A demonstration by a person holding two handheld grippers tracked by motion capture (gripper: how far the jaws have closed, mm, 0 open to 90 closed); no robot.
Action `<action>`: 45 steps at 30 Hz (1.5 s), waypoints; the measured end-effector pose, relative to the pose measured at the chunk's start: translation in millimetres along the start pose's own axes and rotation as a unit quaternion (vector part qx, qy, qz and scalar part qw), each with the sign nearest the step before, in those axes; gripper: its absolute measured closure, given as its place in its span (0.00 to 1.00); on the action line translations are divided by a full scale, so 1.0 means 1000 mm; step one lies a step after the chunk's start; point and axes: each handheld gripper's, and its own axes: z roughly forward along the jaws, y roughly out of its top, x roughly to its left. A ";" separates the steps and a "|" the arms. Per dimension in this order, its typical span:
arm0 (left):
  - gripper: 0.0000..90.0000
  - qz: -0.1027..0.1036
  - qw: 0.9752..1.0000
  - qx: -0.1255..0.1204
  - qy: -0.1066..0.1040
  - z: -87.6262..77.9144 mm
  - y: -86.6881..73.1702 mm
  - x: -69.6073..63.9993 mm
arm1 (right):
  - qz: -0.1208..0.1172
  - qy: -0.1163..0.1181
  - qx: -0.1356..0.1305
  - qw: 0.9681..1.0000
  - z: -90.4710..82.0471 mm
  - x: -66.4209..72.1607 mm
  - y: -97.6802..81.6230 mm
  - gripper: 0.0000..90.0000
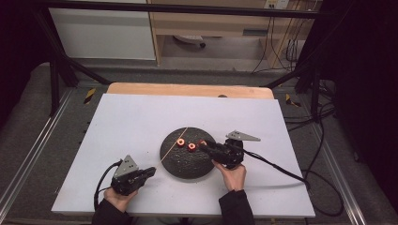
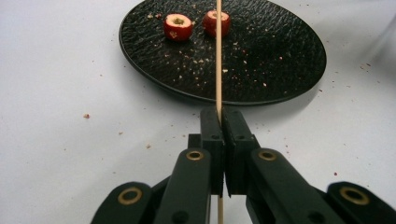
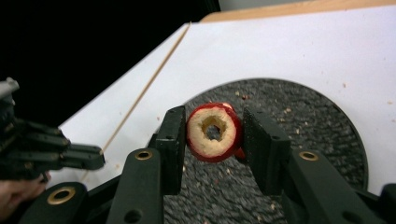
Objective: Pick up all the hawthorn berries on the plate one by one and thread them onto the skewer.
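Right now my left tongs (image 2: pixel 219 116) clench the thin wooden skewer (image 2: pixel 218 60) at the round black textured plate's (image 2: pixel 280 70) near edge; my right tongs (image 3: pixel 212 133) grasp a cored red fruit piece (image 3: pixel 214 132) over that plate, its far side hidden.

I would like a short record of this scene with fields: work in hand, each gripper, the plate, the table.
work in hand: threading cored red fruit pieces onto a wooden skewer
left gripper: shut on the skewer, which reaches out over the plate
right gripper: shut on one cored fruit piece, held above the plate, hole facing the camera
plate: black, round, two fruit pieces on it, crumbs scattered
table: white sheet over a wooden top
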 end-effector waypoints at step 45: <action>0.97 -0.046 0.998 -0.029 -0.008 0.006 0.000 -0.014 | 0.117 0.010 -0.218 0.969 0.032 -0.006 0.012 0.68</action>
